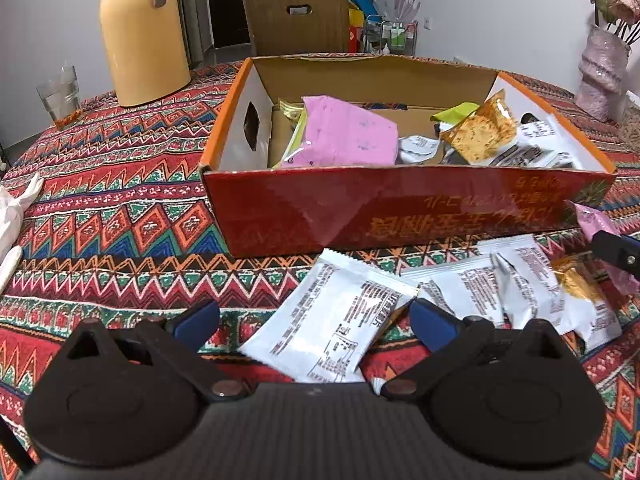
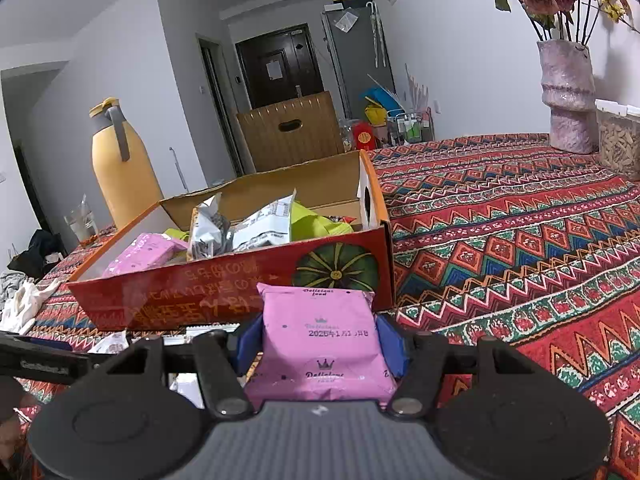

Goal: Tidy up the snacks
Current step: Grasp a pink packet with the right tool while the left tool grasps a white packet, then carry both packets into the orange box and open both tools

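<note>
Right wrist view: one pink packet (image 2: 320,344) is clamped by right claw (image 2: 320,346), box (image 2: 224,300) ahead | left claw (image 1: 314,320) released, spread over one of three white packets (image 1: 332,320)

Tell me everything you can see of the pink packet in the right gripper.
The pink packet is a glossy, puffy pillow pouch with crimped ends, crown logos, "Delicious food" print and a stamped date. It sits between the blue fingers of the right gripper, which press its two sides, just before the red box wall. Whether it rests on the tablecloth is hidden.
</note>
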`<state>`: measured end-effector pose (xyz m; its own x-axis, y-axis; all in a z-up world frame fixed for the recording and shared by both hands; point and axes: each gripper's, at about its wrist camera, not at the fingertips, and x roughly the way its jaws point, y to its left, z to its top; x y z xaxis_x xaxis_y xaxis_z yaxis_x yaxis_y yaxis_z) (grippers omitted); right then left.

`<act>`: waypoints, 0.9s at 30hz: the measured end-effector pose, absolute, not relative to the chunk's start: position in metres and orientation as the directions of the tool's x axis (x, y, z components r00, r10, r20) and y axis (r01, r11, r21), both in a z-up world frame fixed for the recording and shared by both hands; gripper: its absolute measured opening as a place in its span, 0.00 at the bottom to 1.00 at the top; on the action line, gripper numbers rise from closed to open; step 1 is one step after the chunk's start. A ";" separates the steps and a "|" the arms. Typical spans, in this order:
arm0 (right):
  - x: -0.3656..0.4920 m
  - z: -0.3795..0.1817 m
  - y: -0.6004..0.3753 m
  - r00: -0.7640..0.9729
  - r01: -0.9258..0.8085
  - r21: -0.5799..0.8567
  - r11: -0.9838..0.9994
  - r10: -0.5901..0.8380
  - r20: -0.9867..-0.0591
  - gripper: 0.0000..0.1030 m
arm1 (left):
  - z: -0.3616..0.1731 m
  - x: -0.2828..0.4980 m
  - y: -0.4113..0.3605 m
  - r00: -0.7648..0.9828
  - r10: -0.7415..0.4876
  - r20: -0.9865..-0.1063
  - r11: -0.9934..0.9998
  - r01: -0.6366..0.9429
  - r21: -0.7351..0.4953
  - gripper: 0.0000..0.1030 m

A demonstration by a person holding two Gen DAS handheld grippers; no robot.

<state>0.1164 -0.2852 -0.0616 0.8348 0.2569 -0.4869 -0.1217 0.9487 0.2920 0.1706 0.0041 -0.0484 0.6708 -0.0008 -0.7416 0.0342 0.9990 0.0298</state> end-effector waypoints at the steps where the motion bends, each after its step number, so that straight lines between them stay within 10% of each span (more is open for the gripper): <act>1: 0.117 -0.062 -0.285 0.833 -0.123 0.291 0.949 0.258 -0.489 0.59 | -0.050 0.172 0.005 0.672 -0.001 -0.741 0.999 0.029 0.025 1.00; 8: 0.118 -0.065 -0.282 0.827 -0.129 0.284 0.950 0.261 -0.497 0.59 | -0.055 0.173 0.014 0.689 -0.031 -0.724 1.000 0.024 -0.019 0.99; 27: 0.117 -0.066 -0.277 0.831 -0.135 0.261 0.956 0.253 -0.495 0.59 | -0.048 0.160 0.001 0.713 -0.013 -0.701 0.998 0.049 0.032 0.48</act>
<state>0.1170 -0.2775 -0.0663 0.8310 0.2529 -0.4955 -0.1354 0.9558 0.2609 0.1603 0.0015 -0.0480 0.7130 -0.0125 -0.7010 0.0493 0.9983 0.0323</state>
